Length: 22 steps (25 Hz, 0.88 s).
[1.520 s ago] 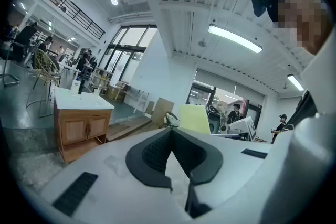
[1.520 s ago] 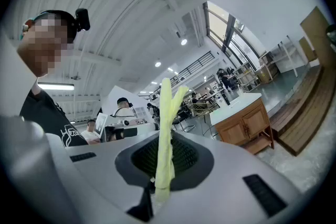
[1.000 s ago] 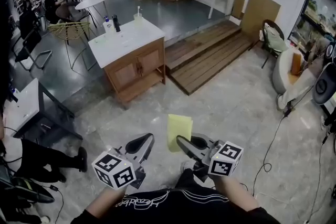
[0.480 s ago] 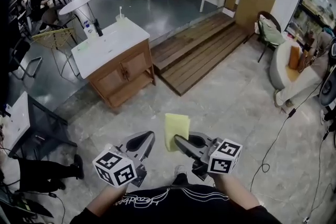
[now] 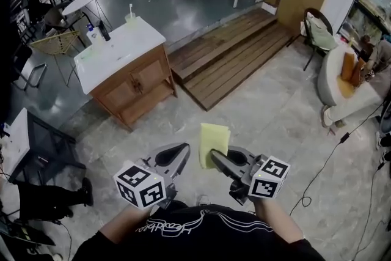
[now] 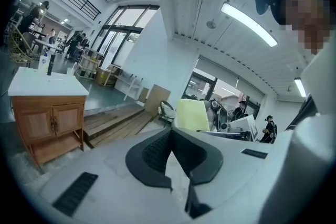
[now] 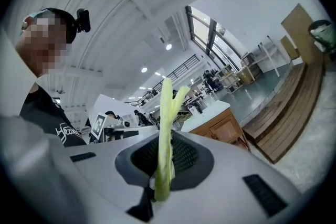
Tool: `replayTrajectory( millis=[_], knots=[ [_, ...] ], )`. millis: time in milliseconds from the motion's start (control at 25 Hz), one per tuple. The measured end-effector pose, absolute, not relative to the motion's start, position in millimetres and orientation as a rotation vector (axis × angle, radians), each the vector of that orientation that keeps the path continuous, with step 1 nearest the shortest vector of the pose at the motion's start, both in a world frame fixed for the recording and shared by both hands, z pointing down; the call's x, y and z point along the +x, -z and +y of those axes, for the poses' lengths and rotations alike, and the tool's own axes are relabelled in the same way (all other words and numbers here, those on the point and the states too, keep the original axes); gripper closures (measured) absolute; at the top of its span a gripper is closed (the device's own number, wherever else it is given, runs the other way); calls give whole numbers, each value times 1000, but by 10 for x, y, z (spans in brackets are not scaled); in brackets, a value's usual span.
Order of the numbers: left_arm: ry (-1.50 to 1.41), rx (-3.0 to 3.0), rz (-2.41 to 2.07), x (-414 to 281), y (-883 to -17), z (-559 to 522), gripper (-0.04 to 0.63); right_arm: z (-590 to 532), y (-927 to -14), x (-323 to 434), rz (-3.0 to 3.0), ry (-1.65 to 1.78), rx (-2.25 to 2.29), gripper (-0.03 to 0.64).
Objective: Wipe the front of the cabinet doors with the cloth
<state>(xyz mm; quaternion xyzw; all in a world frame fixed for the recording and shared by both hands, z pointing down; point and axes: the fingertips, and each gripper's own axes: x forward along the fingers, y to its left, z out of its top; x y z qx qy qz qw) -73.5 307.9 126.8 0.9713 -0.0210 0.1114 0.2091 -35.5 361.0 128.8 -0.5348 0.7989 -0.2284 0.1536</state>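
The cloth [image 5: 214, 143] is being held well short of the cabinet [image 5: 122, 49], out over the floor in front of its doors [image 5: 135, 84], with its lower edge pinched between the closed jaws of the right gripper [image 5: 215, 159]. It is showing as a thin, pale yellow, folded sheet. It is judged light and floppy, best gripped along one edge so that a flat face is left free. The left gripper [image 5: 177, 154], equally far from the cabinet, is being carried with its jaws together on nothing.
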Motion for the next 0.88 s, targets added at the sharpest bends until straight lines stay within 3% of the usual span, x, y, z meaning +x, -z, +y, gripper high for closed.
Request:
replayTrajectory(
  millis=[400,880],
  knots=[
    [-339,2666,-45,-328,-1420,2787,589,3360,-1400,67,2273,657,-1581,577],
    [-309,2558,-142,239,-1835,1323,589,1948,-1767,803,2208,813,-1630,577]
  ],
)
